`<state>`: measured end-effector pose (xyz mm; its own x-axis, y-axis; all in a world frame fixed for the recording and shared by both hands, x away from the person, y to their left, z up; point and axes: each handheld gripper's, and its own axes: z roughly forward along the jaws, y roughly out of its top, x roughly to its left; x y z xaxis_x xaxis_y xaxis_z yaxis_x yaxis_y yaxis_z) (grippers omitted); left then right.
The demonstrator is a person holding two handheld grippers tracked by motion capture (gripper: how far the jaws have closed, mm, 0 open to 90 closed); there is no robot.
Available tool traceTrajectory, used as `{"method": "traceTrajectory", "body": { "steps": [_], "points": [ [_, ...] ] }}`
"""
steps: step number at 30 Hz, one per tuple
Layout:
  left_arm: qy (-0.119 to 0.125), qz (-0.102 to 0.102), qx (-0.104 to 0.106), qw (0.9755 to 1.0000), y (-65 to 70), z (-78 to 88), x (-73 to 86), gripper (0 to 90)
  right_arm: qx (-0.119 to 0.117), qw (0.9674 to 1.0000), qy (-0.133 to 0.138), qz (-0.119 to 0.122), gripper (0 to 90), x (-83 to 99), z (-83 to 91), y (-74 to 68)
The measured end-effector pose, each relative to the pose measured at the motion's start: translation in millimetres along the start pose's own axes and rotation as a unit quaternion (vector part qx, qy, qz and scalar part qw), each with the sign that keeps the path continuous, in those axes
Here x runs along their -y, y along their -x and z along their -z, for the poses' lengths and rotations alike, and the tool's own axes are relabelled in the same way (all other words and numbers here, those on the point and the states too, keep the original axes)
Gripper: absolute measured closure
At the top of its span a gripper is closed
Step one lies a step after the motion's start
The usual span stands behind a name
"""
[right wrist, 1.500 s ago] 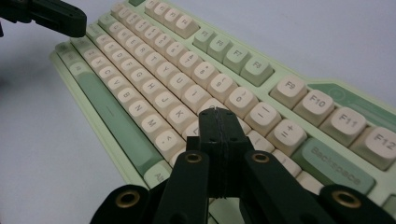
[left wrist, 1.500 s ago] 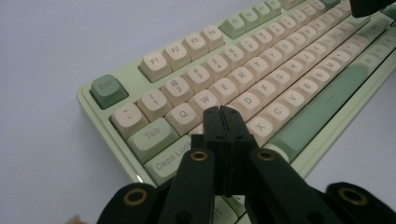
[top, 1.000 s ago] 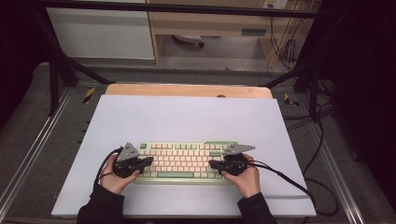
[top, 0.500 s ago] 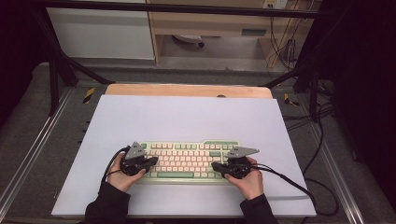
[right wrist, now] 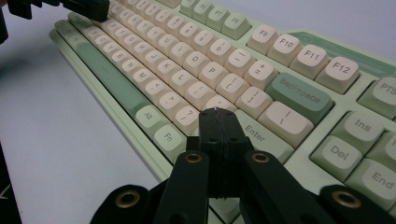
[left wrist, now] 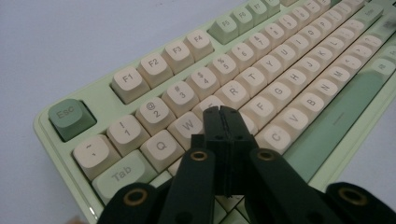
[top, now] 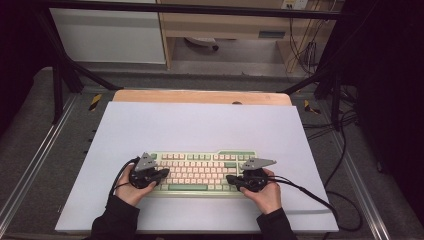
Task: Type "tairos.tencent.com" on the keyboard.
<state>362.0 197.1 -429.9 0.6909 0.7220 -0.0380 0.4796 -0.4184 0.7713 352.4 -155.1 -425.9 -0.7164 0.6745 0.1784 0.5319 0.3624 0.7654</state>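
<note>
Under both grippers lies the keyboard (top: pixel 200 172): left gripper (left wrist: pixel 222 112) pinched tight, empty, over the E key (left wrist: pixel 212 103); right gripper (right wrist: pixel 218 113) likewise closed, beside Enter (right wrist: pixel 259 135). Best press straight down with one tip, avoiding neighbouring keys.

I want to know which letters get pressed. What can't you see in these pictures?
- Left gripper view: its shut jaws cover the keys beneath their tips, near W on the keyboard; touching or hovering is unclear.
- Right gripper view: its shut jaws hide keys beside Enter.
- High view: key letters are too small to read.
</note>
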Motion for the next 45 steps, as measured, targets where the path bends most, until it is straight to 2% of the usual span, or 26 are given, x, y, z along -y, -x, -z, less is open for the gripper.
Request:
{"method": "traceTrajectory", "body": {
  "steps": [8, 14, 32, 45],
  "points": [
    [-0.002, -0.002, 0.002, 1.0, 0.7, -1.1, 1.7, 90.0, 0.0, 1.0, -0.001, 0.001, 90.0, 0.1, 0.5, -0.1],
    [0.006, -0.002, 0.003, 1.0, 0.6, 5.8, 0.3, 90.0, 0.0, 1.0, 0.001, 0.0, 90.0, -0.3, 1.3, -0.4],
    [0.01, 0.002, -0.001, 0.9999, -2.9, 16.6, 6.5, 90.0, -0.005, 1.0, 0.005, -0.006, 90.0, -2.1, 1.8, -2.7],
    [0.012, 0.008, -0.005, 0.9999, -7.9, 20.7, 9.7, 90.0, -0.013, 0.9999, 0.002, 0.003, 90.0, -8.2, -5.4, -12.2]
  ]
}}
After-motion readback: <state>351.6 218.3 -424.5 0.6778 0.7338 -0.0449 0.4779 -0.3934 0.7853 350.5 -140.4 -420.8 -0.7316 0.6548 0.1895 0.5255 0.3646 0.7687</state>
